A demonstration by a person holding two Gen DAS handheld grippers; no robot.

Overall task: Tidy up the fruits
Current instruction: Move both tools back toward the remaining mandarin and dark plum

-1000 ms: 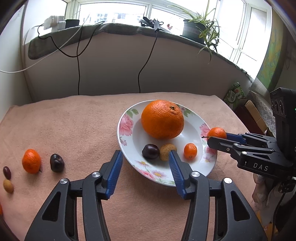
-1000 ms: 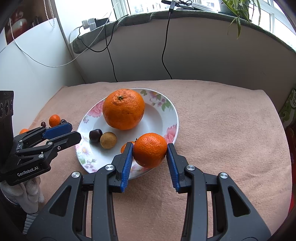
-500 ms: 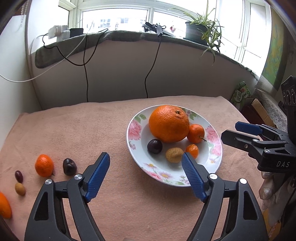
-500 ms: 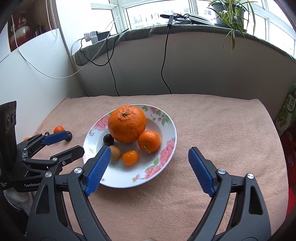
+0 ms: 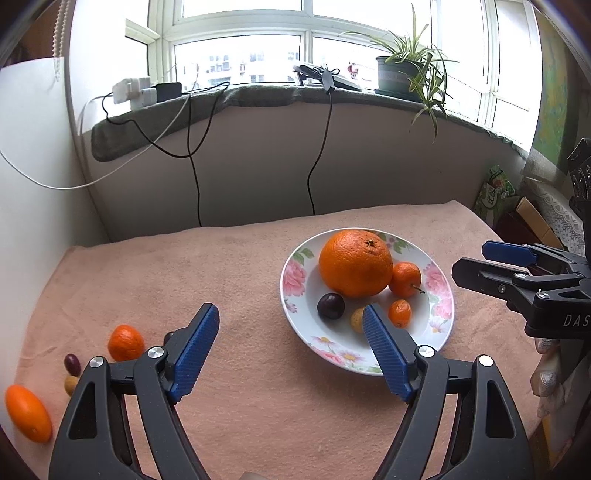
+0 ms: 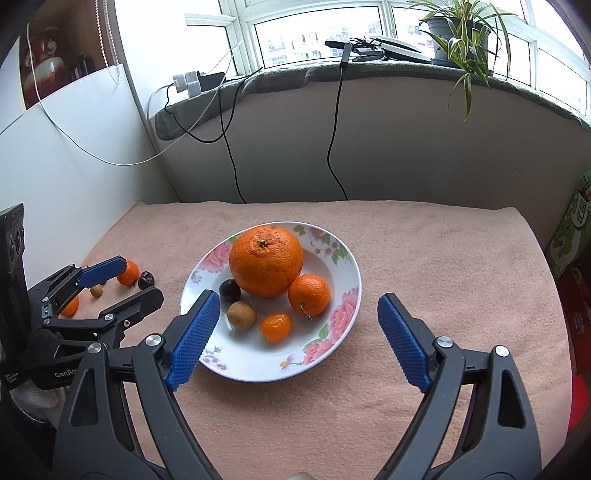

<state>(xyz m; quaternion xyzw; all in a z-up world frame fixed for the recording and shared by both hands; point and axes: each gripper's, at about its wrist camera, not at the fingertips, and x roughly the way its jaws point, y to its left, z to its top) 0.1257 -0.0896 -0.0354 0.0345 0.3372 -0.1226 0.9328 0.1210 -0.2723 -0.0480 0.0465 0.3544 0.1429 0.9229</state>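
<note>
A floral plate [image 6: 341, 275] [image 5: 291, 273] holds a big orange [image 6: 266, 261] [image 5: 355, 263], a mandarin [image 6: 309, 295] [image 5: 405, 279], a kumquat [image 6: 276, 327] [image 5: 399, 313], a dark plum [image 6: 229, 290] [image 5: 330, 305] and a tan longan [image 6: 242, 314] [image 5: 356, 319]. My left gripper [image 5: 291, 345] [image 6: 122, 280] is open and empty, left of the plate. My right gripper [image 6: 295, 339] [image 5: 480, 262] is open and empty, in front of the plate. Loose on the cloth at left lie a mandarin [image 5: 125, 343] [image 6: 129, 272], an oval orange fruit [image 5: 27, 412], a dark plum [image 6: 146, 280] and small fruits [image 5: 72, 363].
A pink cloth [image 6: 424, 258] covers the table. A wall with hanging cables [image 6: 332, 147] rises behind it, under a sill with a potted plant [image 6: 458, 33]. A white panel [image 5: 33, 184] stands at the left. Boxes [image 6: 572, 266] sit past the right edge.
My right gripper has let go of the mandarin onto the plate, opened wide and pulled back. My left gripper has opened wider, drawn back and risen.
</note>
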